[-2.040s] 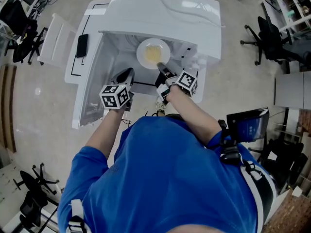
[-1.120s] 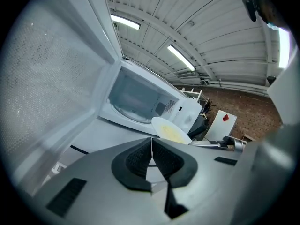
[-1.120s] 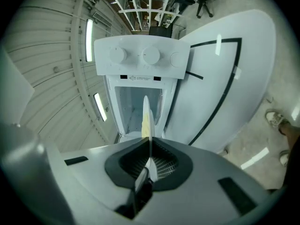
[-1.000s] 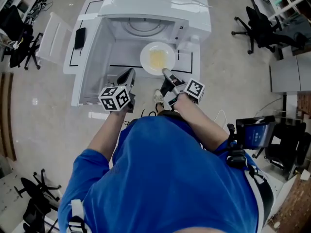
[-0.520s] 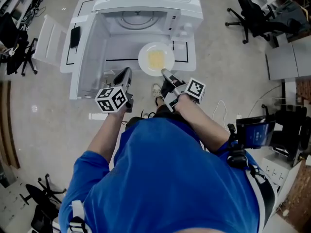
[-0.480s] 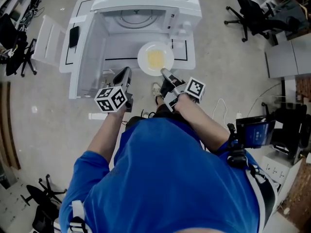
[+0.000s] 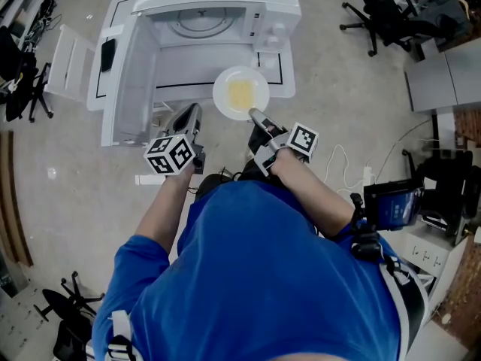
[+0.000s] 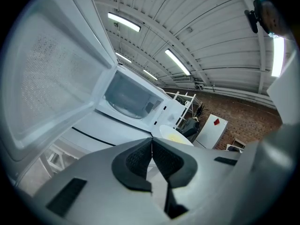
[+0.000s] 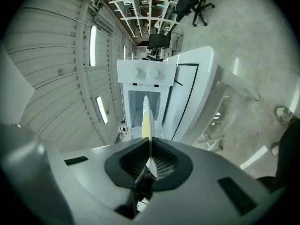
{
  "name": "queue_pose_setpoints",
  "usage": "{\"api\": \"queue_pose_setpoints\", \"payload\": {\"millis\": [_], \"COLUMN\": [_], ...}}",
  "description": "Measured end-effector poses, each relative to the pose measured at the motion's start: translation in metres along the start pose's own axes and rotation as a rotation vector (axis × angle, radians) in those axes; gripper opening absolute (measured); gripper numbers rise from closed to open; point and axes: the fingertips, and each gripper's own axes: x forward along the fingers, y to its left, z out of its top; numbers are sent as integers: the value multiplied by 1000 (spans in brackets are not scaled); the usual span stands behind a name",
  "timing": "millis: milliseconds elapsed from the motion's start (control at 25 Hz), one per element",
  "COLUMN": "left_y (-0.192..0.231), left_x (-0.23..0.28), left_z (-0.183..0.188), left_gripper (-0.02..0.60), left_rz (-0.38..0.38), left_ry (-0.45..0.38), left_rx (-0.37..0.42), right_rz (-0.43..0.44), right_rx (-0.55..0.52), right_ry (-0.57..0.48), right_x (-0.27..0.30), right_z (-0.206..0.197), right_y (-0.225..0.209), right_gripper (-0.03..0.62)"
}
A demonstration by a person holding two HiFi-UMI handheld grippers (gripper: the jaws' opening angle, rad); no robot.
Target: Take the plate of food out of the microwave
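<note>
A white plate [image 7: 240,92] with yellow food hangs level in front of the open white microwave [image 7: 214,6], outside its cavity and above the table's front part. My right gripper [image 7: 254,114] is shut on the plate's near rim. In the right gripper view the plate [image 9: 146,114] runs edge-on out from between the pads of my right gripper [image 9: 149,159]. My left gripper [image 7: 191,113] hovers to the plate's left, shut and empty. In the left gripper view, my left gripper [image 8: 151,153] has its pads together, with the plate [image 8: 176,135] beyond them.
The microwave door [image 7: 126,89] stands swung open to the left, near my left gripper. A dark flat device [image 7: 107,53] lies on the white table [image 7: 279,72]. Office chairs [image 7: 376,13] stand at the right, and cables [image 7: 353,173] lie on the floor.
The plate has come out of the microwave cavity toward me in my right gripper. Both grippers and the head view have drawn back from the microwave.
</note>
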Motion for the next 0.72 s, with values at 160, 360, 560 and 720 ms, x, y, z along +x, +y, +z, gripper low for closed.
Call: {"api": "queue_pose_setpoints", "payload": {"millis": [160,360,560,720], "left_y": [-6,-20,-46,-48], "left_x": [2,4,14,11], "left_z": [-3,-3,-6,-7], "left_gripper": [14,12,12,12], "left_rz": [7,18,34,36], "left_ry": [-16,-32,-42,-42], "left_rx": [-16,-30,-35,-39], "right_rz": [12,4,19,26], "right_rx": [3,3,13,18], "right_ry": [10,13,14,20], "right_x": [-11,-29,-55,-63], "right_z": [6,22,51,53], "right_y": [2,1,6,6], "right_gripper": [18,18,18,18]}}
